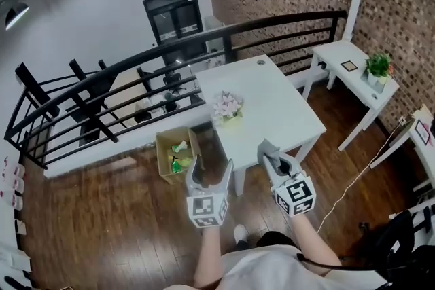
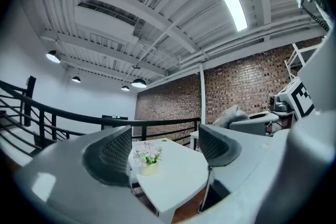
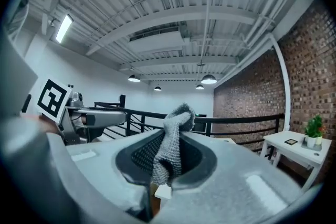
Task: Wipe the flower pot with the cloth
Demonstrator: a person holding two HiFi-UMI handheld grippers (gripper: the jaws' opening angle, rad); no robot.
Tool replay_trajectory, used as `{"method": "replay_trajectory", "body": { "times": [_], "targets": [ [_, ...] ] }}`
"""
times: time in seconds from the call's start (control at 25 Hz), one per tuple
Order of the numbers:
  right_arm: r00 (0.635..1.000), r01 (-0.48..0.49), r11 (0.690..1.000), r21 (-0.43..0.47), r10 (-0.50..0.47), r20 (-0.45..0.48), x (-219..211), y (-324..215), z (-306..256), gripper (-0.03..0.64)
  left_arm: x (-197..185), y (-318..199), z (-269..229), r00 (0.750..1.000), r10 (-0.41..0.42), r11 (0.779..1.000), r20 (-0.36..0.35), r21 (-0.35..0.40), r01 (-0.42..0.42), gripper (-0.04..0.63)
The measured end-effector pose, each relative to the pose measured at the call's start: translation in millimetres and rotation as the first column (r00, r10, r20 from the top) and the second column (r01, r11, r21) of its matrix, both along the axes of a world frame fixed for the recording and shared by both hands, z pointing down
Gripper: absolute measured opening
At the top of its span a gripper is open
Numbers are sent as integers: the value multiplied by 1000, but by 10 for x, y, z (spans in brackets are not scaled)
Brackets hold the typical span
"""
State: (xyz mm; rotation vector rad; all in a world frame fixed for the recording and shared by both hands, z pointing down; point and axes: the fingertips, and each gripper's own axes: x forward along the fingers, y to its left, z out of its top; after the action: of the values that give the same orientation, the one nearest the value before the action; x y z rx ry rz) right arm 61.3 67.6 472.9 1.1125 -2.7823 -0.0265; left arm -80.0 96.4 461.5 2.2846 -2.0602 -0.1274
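Note:
A small yellow flower pot [image 1: 228, 107] with pale pink flowers stands on the white table [image 1: 285, 105], near its left edge. Both grippers are held level over the wooden floor, just short of the table's near edge. My left gripper [image 1: 212, 166] is open, with nothing between its jaws; in the left gripper view the flower pot [image 2: 148, 161] shows through the gap of the left gripper [image 2: 165, 149]. My right gripper [image 1: 270, 149] is shut on a grey knitted cloth [image 3: 170, 144], which sticks up between the jaws of the right gripper [image 3: 168, 157].
An open cardboard box [image 1: 178, 154] holding green and yellow items sits on the floor left of the table. A black railing [image 1: 204, 44] runs behind. A second white table [image 1: 353, 71] with a green plant [image 1: 378, 66] stands at the right. A white cable [image 1: 360, 173] crosses the floor.

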Motion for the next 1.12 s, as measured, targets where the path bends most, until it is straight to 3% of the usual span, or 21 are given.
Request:
{"method": "replay_trajectory", "body": {
  "times": [0.36,0.56,0.8,1.12],
  "targets": [
    [997,47,992,-119,-54,-54,-394,-542,592,21,-332,-527,674,998,-7,990,-57,-144,-2,407],
    [998,34,980,-197,-43,-43,-353,-1083,825,21,-372,-875,891,998,3,974,-55,-224,-15,414],
    [998,45,969,-241,-55,-39,-391,-1799,1021,21,-509,-1356,1075,999,17,964,-28,-265,-24,424],
    [991,103,945,-311,-126,-54,-482,-2525,1537,21,-657,-1982,1516,987,62,944,-150,-312,-107,462]
  ]
}}
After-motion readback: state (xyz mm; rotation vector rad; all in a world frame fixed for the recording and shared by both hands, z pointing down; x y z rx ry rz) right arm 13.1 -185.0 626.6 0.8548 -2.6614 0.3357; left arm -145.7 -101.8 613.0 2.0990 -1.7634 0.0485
